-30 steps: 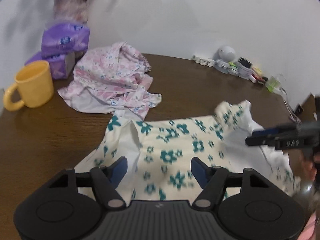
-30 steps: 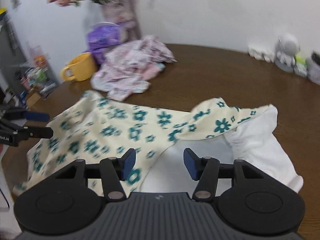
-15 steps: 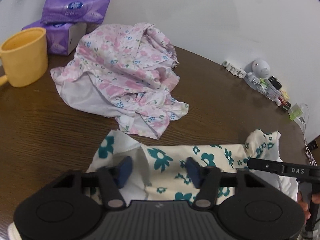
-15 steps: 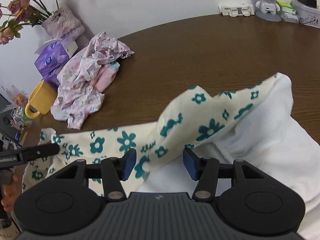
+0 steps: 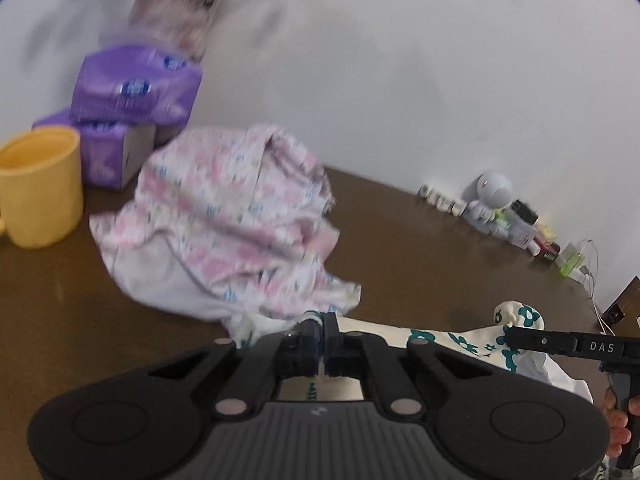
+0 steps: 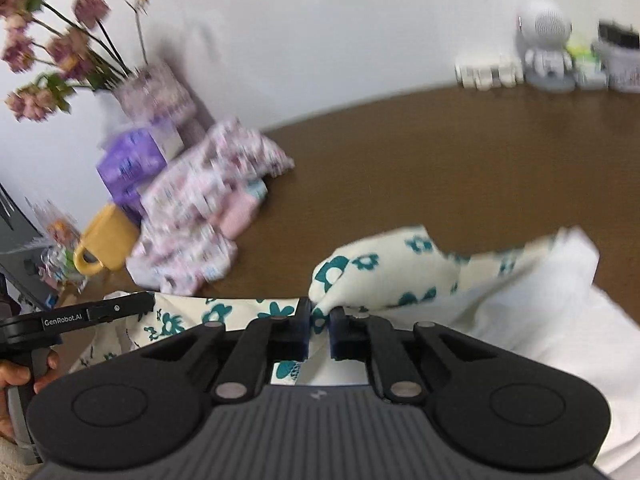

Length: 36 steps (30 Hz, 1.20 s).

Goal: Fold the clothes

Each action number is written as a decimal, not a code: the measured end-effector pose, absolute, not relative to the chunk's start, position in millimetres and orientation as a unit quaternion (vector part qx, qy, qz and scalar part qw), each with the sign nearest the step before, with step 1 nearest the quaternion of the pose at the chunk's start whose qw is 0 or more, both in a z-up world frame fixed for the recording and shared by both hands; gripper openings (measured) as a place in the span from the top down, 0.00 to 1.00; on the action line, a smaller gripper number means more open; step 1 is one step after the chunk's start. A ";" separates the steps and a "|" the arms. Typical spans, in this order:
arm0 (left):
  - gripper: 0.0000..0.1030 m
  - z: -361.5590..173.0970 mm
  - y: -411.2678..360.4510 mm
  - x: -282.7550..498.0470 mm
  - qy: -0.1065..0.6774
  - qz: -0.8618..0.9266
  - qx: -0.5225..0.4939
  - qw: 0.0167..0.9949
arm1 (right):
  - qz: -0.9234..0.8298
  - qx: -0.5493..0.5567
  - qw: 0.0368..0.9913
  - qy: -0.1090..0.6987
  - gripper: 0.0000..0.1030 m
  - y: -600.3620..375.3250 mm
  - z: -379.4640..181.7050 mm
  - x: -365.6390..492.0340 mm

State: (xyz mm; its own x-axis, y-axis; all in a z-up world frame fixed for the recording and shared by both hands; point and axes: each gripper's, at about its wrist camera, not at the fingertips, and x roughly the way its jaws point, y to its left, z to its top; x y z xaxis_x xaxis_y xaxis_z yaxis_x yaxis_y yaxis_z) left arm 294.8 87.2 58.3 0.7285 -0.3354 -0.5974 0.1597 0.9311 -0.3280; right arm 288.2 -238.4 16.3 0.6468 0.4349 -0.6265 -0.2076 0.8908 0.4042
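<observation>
The cream cotton garment with teal flowers (image 6: 372, 276) is pinched by the left tool (image 5: 321, 334); the right tool (image 6: 319, 322) is being closed on it above the brown wooden desk (image 6: 440, 168).

**Two wrist cameras looking across the table**

I'm watching both views facing over the brown table (image 5: 400, 240) toward the yellow mug (image 5: 38, 184), close and angled down. The left one is sitting nearer the mug (image 6: 106, 242); both are sharing the pink garment (image 5: 224, 224) beside it.
</observation>
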 end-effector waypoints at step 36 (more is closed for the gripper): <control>0.99 72.3 75.7 275.7 0.226 -0.156 -0.082 0.958 | 0.196 0.204 0.908 0.309 0.94 -240.0 2.8 295.0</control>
